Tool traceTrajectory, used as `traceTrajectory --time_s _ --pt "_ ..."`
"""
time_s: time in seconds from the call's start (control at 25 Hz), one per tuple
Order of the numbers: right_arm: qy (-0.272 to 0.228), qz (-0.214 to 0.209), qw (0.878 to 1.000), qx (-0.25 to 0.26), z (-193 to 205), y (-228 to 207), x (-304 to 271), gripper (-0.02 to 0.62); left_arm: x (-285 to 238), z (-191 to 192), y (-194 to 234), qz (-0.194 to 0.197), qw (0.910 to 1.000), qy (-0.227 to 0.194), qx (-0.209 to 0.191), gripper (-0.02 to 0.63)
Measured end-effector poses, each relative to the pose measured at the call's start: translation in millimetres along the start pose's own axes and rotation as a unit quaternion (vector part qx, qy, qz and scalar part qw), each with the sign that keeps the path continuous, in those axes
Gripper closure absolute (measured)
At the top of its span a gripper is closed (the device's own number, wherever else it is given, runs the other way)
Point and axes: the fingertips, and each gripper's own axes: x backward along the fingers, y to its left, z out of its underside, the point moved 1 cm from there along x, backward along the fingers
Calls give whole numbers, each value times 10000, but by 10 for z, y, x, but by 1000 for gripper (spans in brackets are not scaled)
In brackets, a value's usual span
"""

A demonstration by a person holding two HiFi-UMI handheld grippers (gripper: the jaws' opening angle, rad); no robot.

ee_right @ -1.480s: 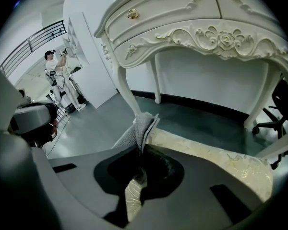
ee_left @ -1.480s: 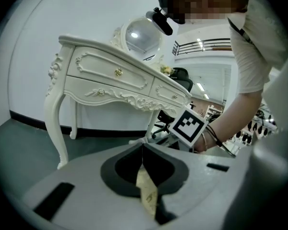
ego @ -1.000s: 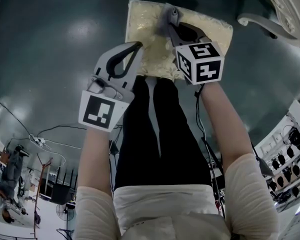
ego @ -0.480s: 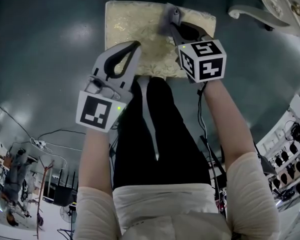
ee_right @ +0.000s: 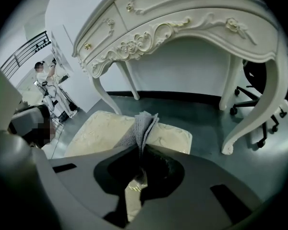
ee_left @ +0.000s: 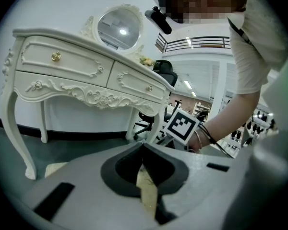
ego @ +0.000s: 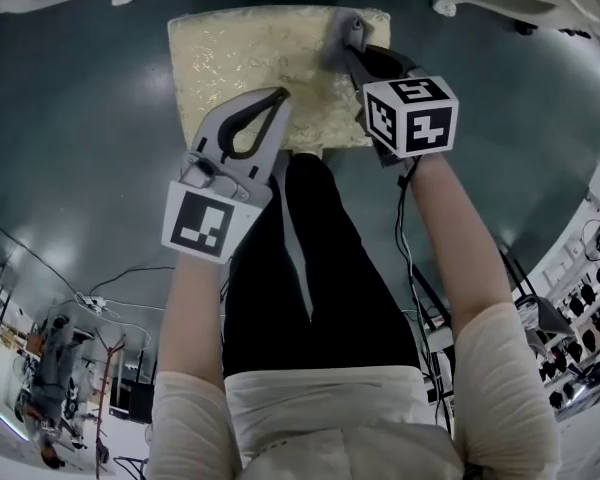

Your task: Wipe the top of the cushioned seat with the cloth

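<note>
A cream cushioned seat [ego: 250, 68] with a gold pattern stands on the dark floor in front of me; the right gripper view shows the seat [ee_right: 103, 128] from close by. My right gripper [ego: 346, 50] hangs over the seat's right part, shut on a grey cloth [ego: 342, 34] that sticks up from its jaws. In the right gripper view the cloth [ee_right: 144, 128] is pinched between the closed jaws of the right gripper [ee_right: 140, 150]. My left gripper [ego: 278, 96] hovers over the seat's near edge, jaws together and holding nothing; in its own view the left gripper [ee_left: 143, 150] points sideways.
A white carved dressing table [ee_right: 192, 28] with curved legs [ee_right: 259, 104] stands just beyond the seat. Its legs [ego: 485, 3] show at the top of the head view. An office chair [ee_right: 252, 92] sits behind it. Cables [ego: 130, 273] trail on the floor at the left.
The seat has shifted left and nearer in the head view as my head turned. Both grippers keep about the same pose; the right one still grips the cloth.
</note>
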Motion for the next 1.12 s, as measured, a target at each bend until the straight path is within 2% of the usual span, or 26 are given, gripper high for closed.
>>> traceTrajectory --time_s 0.24,0.48,0.64,0.88,1.12 --pt "-23 188 9996 -190 121 -240 179 569 -120 25 -288 439 9984 214 -282 603" --pt "244 678 9971 -236 309 -459 339 569 -121 12 -411 581 9974 210 -379 603" --pt "355 864 9953 -237 325 -414 376 569 -41 40 -372 677 9964 231 -445 603" --pt "409 962 9942 236 168 45 632 569 340 -71 -414 689 9956 195 -599 603" --pt "613 610 9942 640 41 857 463 569 860 29 -127 419 9979 163 -475 603"
